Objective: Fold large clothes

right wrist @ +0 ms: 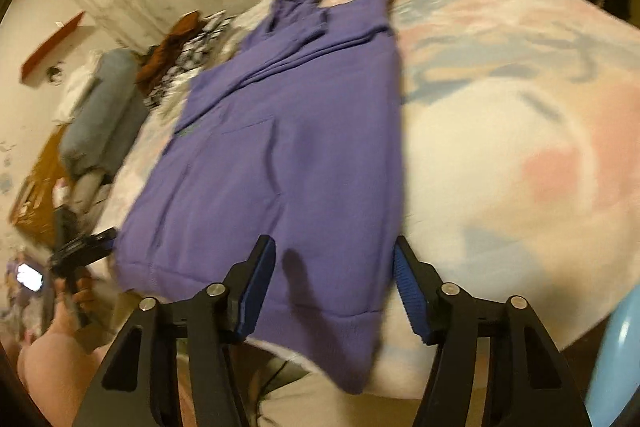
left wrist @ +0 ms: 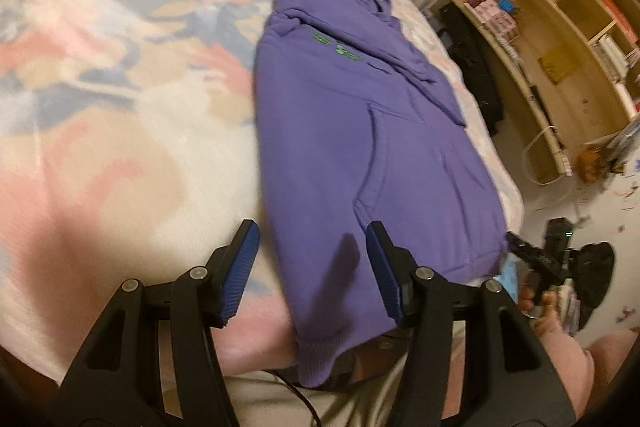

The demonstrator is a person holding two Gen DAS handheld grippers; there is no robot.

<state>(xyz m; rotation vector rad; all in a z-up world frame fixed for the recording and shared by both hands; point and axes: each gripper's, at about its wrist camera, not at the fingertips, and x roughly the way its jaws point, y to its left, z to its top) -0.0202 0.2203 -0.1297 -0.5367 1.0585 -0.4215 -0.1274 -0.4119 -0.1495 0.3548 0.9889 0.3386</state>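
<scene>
Pastel fleece bedding in pink, blue and cream covers the bed, with wooden cubby shelving standing beside it. On the bed lies the purple hoodie, face up along the edge nearest the shelving, its ribbed hem overhanging the near edge toward the person. Both sleeves appear folded inward, giving the body a long, narrow outline; hood and kangaroo pocket remain exposed. Judged from this layout, the side folds are complete and the lengthwise folds, hem toward hood, remain. The fabric is thick, matte cotton knit with soft creases and small green chest lettering. The left tool hovers over the hem corner, half open, gripping nothing. The right tool hovers over the hem likewise, half open and empty, pads ribbed blue.
</scene>
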